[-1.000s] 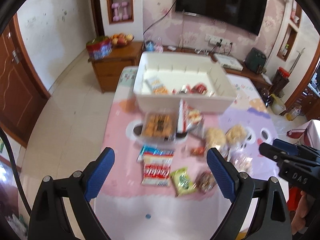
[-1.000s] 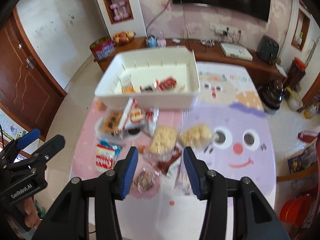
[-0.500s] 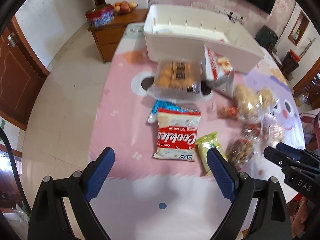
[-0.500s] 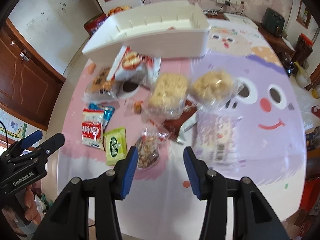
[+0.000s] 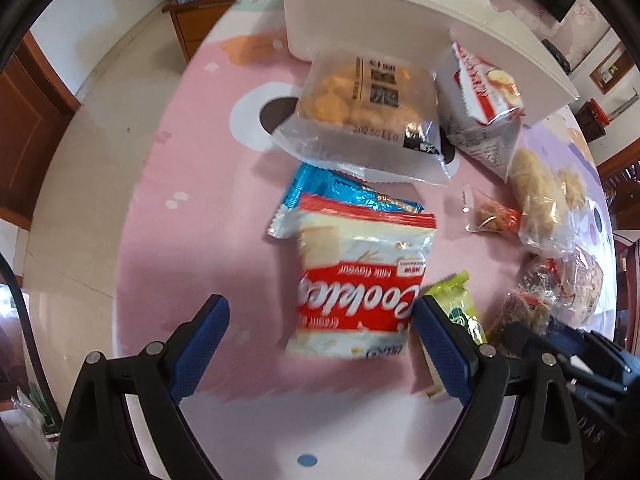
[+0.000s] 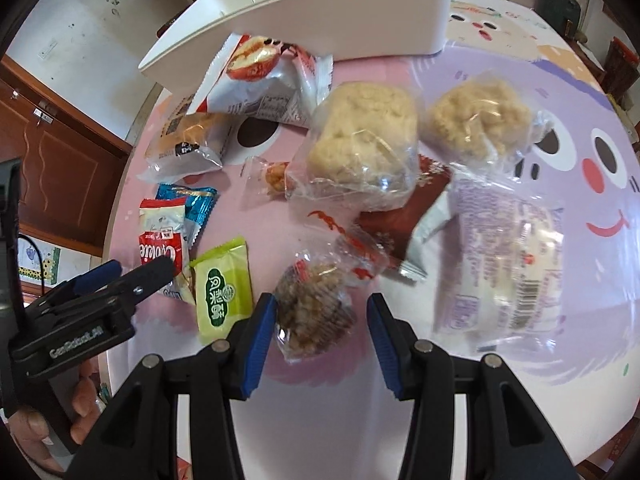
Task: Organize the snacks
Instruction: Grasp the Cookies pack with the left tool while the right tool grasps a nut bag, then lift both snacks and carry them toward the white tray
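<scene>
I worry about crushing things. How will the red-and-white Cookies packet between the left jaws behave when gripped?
The red-and-white Cookies packet looks puffy and probably light, so its film would likely dent first. Its glossy wrapper may slip. It overlaps a blue foil packet, which might shift as it lifts. The biscuits inside are probably brittle.

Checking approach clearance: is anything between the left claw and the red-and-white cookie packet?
Nothing visible. The open left claw already flanks the near end of the cookie packet. A green packet lies right beside the claw's right finger.
</scene>
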{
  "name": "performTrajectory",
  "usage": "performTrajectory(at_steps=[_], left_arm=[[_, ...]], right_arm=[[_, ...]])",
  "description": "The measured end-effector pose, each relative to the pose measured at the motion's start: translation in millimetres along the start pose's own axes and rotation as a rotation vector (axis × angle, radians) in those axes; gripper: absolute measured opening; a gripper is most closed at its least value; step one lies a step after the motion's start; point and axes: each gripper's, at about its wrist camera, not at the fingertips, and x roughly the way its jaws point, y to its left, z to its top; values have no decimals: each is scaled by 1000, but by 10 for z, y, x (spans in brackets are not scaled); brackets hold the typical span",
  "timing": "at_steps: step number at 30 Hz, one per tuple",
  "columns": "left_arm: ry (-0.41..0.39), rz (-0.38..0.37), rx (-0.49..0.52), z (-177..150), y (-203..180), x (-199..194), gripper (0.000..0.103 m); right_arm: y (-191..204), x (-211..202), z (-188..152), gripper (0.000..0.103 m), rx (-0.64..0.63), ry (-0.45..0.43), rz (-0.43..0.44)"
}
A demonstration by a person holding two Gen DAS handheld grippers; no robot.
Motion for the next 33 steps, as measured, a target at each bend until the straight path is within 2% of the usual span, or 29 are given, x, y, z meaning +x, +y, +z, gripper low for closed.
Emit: performTrajectory(at_steps=[2, 6, 9, 11, 15, 24, 33], left_arm=[[10, 4, -2, 17, -8, 54, 93], [10, 5, -1, 50, -20, 107, 90], [2, 23, 24, 33, -49, 114, 77], [-4, 48, 42, 27, -119, 113, 63], [-31, 76, 49, -38, -200, 67, 46], [-30, 33, 25, -192, -274, 0, 44], [-54, 11, 48, -276, -465, -531, 45]], right_arm=[[27, 59, -1, 49, -2, 16, 1], [83, 51, -6, 46, -41, -8, -18], [104, 34, -21, 45, -50, -16, -20], [118, 31, -32, 44, -55, -19, -21], [104, 5, -62, 44, -66, -24, -24], [153, -5, -45, 40, -101, -20, -23], [157, -387, -45, 39, -123, -58, -2]])
